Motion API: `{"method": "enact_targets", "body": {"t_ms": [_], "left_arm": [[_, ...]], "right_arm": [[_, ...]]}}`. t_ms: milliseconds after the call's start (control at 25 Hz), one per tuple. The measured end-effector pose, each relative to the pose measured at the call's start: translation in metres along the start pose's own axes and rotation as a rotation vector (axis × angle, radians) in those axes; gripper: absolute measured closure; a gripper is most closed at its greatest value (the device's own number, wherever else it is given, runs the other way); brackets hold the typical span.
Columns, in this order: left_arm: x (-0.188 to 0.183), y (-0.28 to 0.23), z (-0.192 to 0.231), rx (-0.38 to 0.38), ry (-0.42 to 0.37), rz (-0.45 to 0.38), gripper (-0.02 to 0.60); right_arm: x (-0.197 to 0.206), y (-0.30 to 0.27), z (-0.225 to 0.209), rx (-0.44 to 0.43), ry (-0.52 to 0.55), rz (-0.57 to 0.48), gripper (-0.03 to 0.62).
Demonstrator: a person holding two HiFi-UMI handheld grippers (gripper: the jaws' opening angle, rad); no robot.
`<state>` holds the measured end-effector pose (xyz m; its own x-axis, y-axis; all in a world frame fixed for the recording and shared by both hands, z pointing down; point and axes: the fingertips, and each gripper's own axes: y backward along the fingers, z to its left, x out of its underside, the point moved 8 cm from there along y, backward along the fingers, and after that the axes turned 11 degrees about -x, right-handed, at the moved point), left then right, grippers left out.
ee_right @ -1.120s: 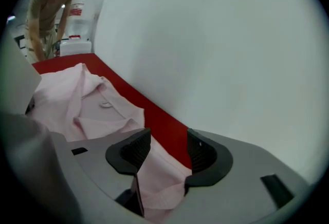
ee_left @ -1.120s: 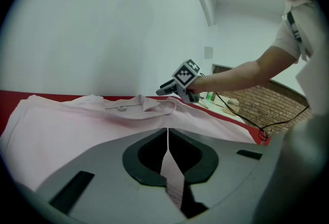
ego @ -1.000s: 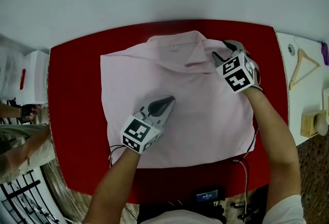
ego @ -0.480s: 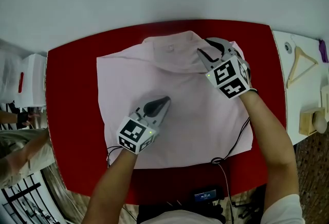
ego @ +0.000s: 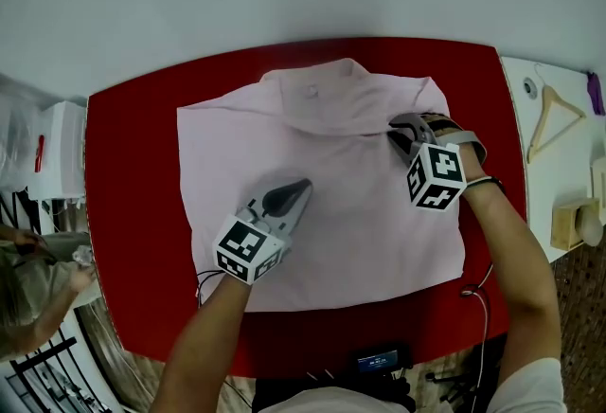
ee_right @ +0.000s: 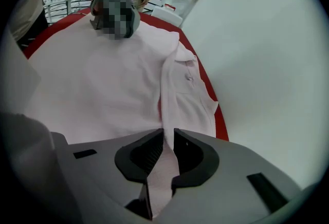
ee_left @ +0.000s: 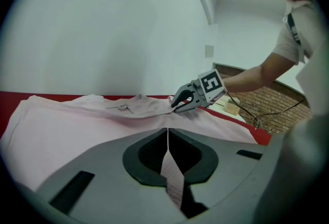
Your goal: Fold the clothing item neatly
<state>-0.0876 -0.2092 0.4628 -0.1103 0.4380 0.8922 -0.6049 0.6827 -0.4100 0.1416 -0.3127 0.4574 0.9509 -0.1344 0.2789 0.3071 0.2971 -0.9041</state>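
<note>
Shirt [ego: 322, 222] lies spread flat on the red table [ego: 123, 212], collar [ego: 317, 94] at the far edge. Within the last second the right gripper [ego: 400, 134] has left the far corner beside the collar, drawn nearer and rolled, its jaws closing. They now pinch a ridge of cloth just right of the collar. The left gripper [ego: 289, 198] has not stirred: jaws together, tips resting on the shirt's middle, probably as an anchor. With 1 shoulder gripped and the body pinned, the next fold, likely of the right side, looks ready to begin.
</note>
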Motion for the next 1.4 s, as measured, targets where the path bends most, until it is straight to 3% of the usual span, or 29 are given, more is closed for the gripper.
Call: {"method": "enact_targets", "body": {"t_ms": [160,320,400,720,880,1000,1160,1280,1400], "left_arm": [[0.0,0.0,0.001,-0.001,-0.006,-0.003,0.569],[0.0,0.001,0.0,-0.002,-0.008,-0.003,0.569],[0.0,0.001,-0.001,0.0,-0.007,-0.004,0.569],[0.0,0.001,-0.001,-0.001,-0.009,-0.011,0.569],[0.001,0.001,0.0,0.002,-0.007,-0.013,0.569],[0.001,0.002,0.001,0.001,-0.008,-0.013,0.569],[0.001,0.001,0.002,0.006,-0.009,-0.009,0.569],[0.001,0.0,0.004,0.014,0.004,0.0,0.569],[-0.002,0.002,0.01,0.036,0.075,0.003,0.569]], "right_arm": [[0.0,0.005,0.002,-0.043,0.044,0.034,0.523],[0.008,-0.007,-0.005,0.003,0.035,0.087,0.525],[0.008,-0.008,-0.016,0.039,-0.04,0.063,0.56],[0.013,-0.004,-0.066,0.187,-0.322,-0.025,0.567],[0.026,-0.014,-0.081,0.216,-0.503,-0.057,0.566],[0.031,-0.024,-0.083,0.211,-0.572,-0.074,0.563],[0.043,-0.004,-0.089,0.286,-0.627,-0.145,0.435],[0.056,0.027,-0.082,0.34,-0.675,-0.2,0.43],[0.061,0.05,-0.049,0.315,-0.753,-0.285,0.431]]}}
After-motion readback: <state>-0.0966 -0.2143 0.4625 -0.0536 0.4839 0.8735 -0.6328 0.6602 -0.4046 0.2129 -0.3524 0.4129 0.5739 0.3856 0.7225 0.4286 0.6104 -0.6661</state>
